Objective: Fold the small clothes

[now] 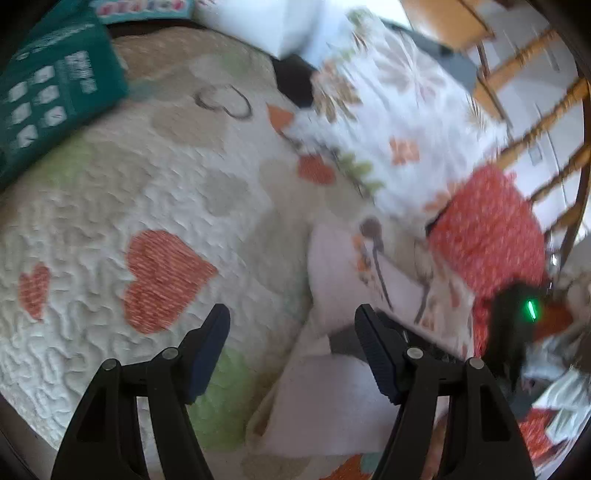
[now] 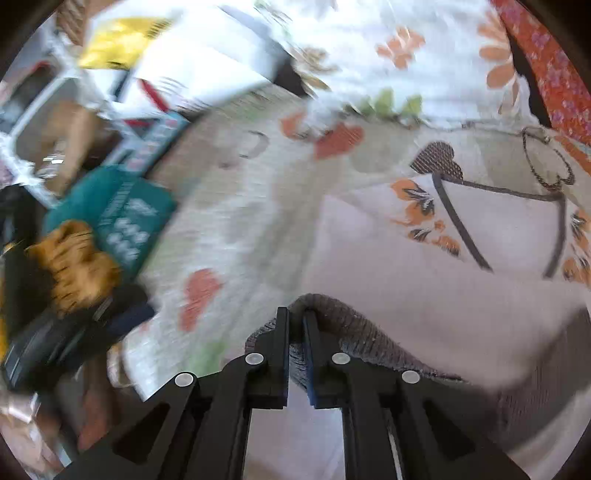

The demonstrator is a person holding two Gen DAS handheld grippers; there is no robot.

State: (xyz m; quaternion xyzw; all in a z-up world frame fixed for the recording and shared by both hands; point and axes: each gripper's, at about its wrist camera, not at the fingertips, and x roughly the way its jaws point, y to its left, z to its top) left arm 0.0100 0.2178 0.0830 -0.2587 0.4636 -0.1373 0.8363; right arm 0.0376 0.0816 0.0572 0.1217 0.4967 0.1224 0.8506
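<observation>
Two tongs work here: the right tongs (image 2: 295,325) pinch the grey ribbed hem (image 2: 347,328) of the pale pink, flower-printed small garment (image 2: 424,284), while the left tongs (image 1: 291,347) gape empty above it. Beyond, it lies on the heart-patterned quilted bedspread (image 1: 110,192). Light and limp; best gripped at edges.

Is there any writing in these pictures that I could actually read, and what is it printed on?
None can be read.
Teal pack: white lettering and small pictures, too blurred.
Light blue box: red lettering along its edge, blurred.
Yellow packet: no legible print.
</observation>
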